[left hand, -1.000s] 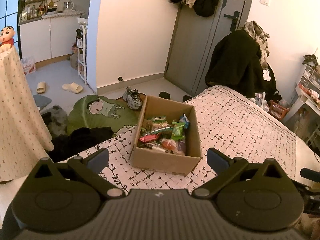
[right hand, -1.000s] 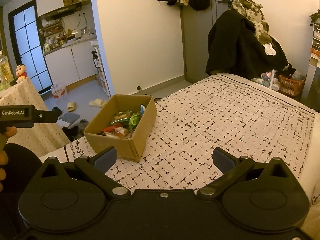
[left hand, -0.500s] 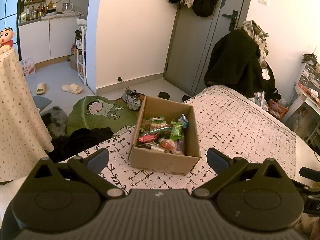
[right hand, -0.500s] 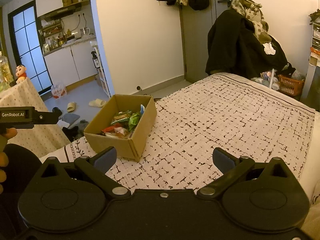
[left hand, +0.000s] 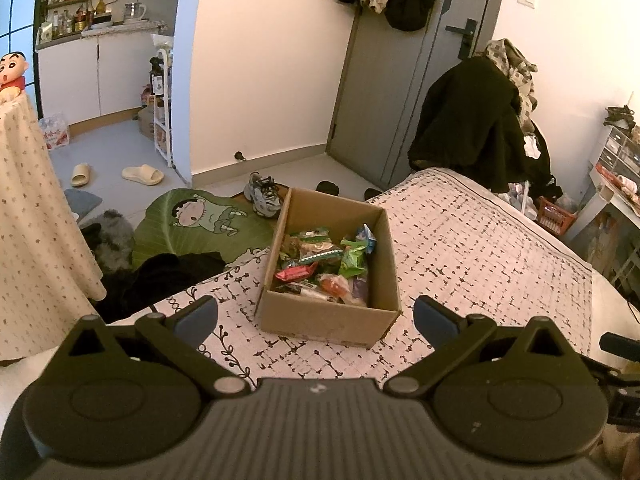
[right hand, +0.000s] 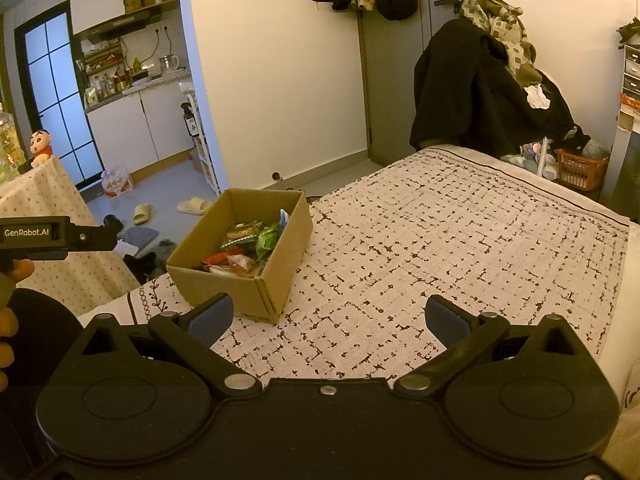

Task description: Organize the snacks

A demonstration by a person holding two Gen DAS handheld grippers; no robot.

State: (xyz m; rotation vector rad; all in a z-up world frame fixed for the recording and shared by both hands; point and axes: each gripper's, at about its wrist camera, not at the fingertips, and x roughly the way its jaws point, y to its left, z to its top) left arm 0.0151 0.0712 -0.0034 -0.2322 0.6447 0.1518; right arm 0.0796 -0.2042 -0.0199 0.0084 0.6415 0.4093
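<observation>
Readable text: "GenRobot.AI", white letters on black body of left tool (right hand: 56, 236), seen in right wrist view at left frame edge.

Snack wrappers (left hand: 324, 264) in cardboard box (left hand: 328, 320) near bed's left edge: printing present, too small to read in either view.

Red-and-white bag (right hand: 116, 182) on kitchen floor: red characters, not legible.

Bottle labels on kitchen counter (left hand: 116, 30): too small to read.

Both grippers, left gripper (left hand: 316, 316) and right gripper (right hand: 327, 317), are matte black with blue-grey pads (left hand: 196, 316); silver pivot screws (right hand: 236, 381); white "GenRobot.AI" lettering (right hand: 26, 233).
</observation>
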